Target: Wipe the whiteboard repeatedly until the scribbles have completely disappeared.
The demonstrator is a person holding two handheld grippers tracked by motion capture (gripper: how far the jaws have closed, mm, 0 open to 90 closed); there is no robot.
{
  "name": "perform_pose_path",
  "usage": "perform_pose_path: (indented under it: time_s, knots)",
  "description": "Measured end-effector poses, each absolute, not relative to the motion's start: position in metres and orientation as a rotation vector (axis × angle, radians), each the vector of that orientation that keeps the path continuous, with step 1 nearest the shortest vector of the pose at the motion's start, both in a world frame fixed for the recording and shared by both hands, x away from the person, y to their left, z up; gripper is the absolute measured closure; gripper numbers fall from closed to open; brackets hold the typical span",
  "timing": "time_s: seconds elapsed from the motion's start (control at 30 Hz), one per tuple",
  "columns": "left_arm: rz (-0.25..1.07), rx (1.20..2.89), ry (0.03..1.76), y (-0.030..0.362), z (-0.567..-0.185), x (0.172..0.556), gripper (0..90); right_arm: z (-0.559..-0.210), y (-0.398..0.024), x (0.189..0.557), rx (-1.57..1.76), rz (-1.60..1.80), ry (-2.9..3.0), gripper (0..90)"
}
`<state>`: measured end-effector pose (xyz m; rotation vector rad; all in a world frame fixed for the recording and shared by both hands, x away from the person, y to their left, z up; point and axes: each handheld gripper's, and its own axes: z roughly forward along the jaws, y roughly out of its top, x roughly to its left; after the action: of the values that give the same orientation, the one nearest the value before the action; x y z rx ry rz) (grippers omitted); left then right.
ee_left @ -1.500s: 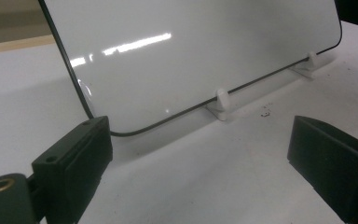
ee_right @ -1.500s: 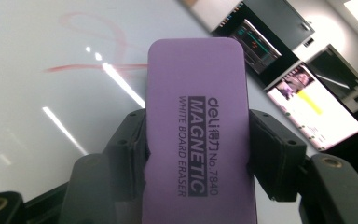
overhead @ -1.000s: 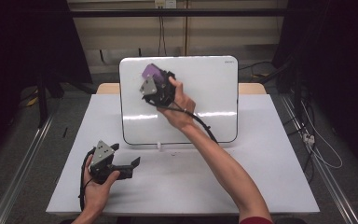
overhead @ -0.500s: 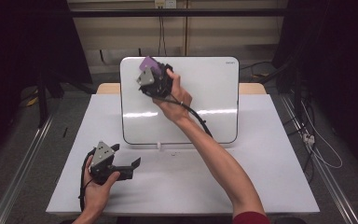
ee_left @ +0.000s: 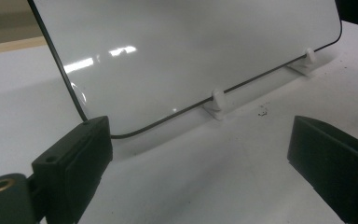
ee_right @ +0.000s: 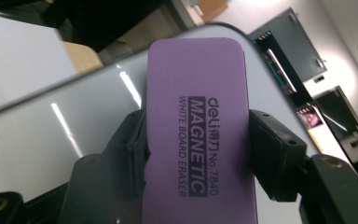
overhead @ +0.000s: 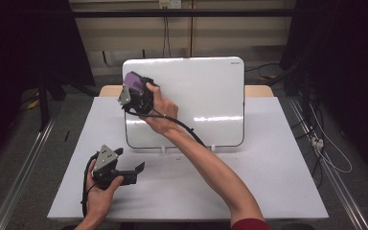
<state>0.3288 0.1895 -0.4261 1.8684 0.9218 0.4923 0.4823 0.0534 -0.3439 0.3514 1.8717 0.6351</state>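
The right gripper [overhead: 135, 86] pinches a purple eraser [overhead: 133, 79] across its narrow sides, up at the board's [overhead: 206, 96] 10 o'clock corner. In the right gripper view the eraser [ee_right: 198, 126] stands lengthwise between the two jaws, its printed back toward the camera, and the glossy board [ee_right: 74, 135] lies right behind it. Whether the eraser's face actually touches the board is hard to tell from that angle.

The board stands tilted on two small white feet [overhead: 212, 148] toward the 12 o'clock side of the white tabletop [overhead: 278, 182]. Its surface looks clean, with only lamp glare across it.

The left gripper [overhead: 124, 172] sits low over the tabletop at about 7 o'clock from the board, well apart from the eraser. Its jaws are spread with nothing between them; the left gripper view looks past them at the board's [ee_left: 191, 51] lower edge and one foot [ee_left: 216, 100].
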Motion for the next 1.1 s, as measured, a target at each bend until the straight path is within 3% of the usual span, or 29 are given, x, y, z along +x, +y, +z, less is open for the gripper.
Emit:
perform_pose_path:
  time_s: [0.17, 0.33, 0.57, 0.9, 1.1]
  knots:
    - [0.492, 1.872, 0.920, 0.189, -0.426, 0.328, 6.4, -0.350, 0.067, 0.475, 0.329, 0.633, 1.880, 41.9]
    - [0.490, 1.862, 0.927, 0.190, -0.426, 0.328, 6.4, -0.337, 0.053, 0.485, 0.432, 0.631, 1.831, 41.9]
    - [0.493, 1.870, 0.922, 0.191, -0.426, 0.328, 6.4, -0.314, -0.009, 0.501, 0.662, 0.646, 1.748, 42.0]
    - [0.500, 1.870, 0.922, 0.190, -0.426, 0.329, 6.4, -0.310, -0.119, 0.496, 0.900, 0.649, 1.630, 42.0]
    - [0.496, 1.873, 0.930, 0.188, -0.427, 0.329, 6.4, -0.312, -0.143, 0.483, 0.947, 0.787, 1.646, 41.9]
